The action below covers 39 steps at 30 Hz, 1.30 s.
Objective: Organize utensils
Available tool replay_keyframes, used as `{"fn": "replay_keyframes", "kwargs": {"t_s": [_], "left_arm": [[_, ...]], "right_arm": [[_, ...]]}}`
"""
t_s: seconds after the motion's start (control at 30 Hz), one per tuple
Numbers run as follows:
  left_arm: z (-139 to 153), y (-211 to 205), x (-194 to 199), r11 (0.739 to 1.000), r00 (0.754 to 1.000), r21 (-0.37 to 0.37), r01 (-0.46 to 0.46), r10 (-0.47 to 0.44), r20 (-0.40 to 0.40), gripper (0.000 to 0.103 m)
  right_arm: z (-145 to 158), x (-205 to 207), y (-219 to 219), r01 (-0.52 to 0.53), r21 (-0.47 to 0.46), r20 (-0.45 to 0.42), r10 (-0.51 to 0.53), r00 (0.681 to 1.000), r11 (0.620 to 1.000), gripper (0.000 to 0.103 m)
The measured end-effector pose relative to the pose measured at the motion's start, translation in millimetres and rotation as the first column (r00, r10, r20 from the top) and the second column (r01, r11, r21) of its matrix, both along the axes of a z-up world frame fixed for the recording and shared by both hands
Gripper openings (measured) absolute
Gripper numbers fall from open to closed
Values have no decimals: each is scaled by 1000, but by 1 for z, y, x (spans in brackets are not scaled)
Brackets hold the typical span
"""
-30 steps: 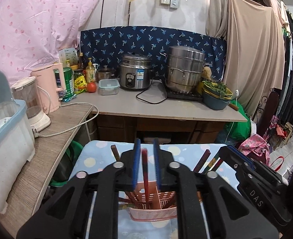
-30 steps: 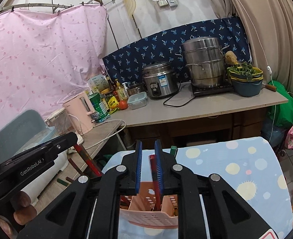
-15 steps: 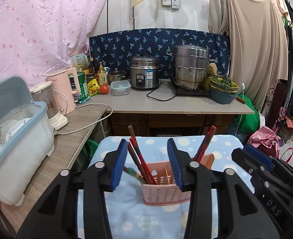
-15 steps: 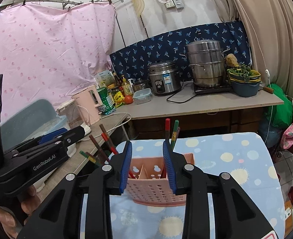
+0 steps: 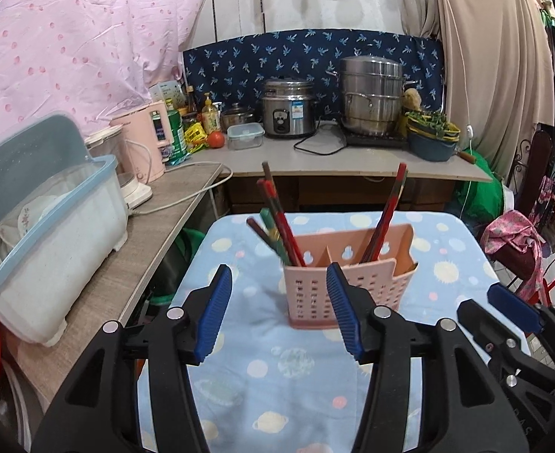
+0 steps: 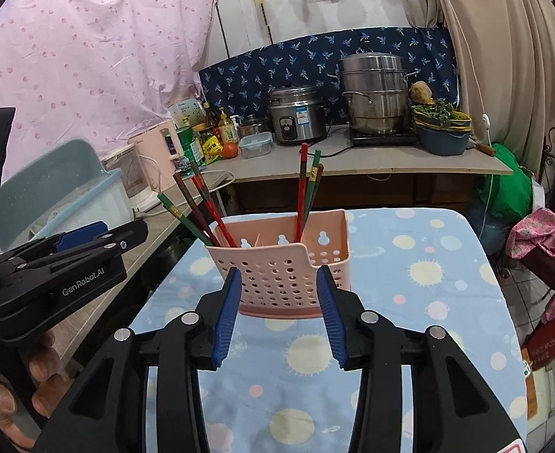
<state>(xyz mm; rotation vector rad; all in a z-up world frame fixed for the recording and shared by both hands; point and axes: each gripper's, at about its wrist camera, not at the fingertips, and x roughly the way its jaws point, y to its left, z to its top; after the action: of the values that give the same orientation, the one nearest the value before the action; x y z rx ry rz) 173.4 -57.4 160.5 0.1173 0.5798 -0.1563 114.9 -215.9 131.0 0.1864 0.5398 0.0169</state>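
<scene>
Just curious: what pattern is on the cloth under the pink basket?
Light blue tablecloth with pastel suns, planets and dots; clearest in the right wrist view.

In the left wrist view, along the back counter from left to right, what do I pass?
Pink kettle → tomato → clear lidded container → rice cooker → stacked steel steamer → blue bowl of greens.

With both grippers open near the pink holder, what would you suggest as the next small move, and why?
Probably draw both grippers straight back and finish. The left gripper and right gripper have open, empty jaws, and all visible chopsticks stand in the pink holder: one bunch in its left compartment, another in its right. No loose utensils show on the blue cloth.
</scene>
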Motion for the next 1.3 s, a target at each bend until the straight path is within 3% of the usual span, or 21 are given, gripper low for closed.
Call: {"fn": "replay_keyframes", "kwargs": {"t_s": [0.43, 0.83, 1.3], "left_arm": [[-37, 8, -17, 999, 998, 25, -33, 35, -61, 50], [-48, 11, -21, 999, 995, 15, -42, 43, -89, 50], [-50, 9, -24, 998, 996, 36, -55, 57, -66, 71]], "right_arm": [[-27, -17, 5, 25, -7, -43, -25, 999, 1000, 41], [-35, -22, 7, 40, -13, -63, -41, 997, 999, 41], [-40, -24, 6, 41, -5, -76, -42, 996, 999, 48]]}}
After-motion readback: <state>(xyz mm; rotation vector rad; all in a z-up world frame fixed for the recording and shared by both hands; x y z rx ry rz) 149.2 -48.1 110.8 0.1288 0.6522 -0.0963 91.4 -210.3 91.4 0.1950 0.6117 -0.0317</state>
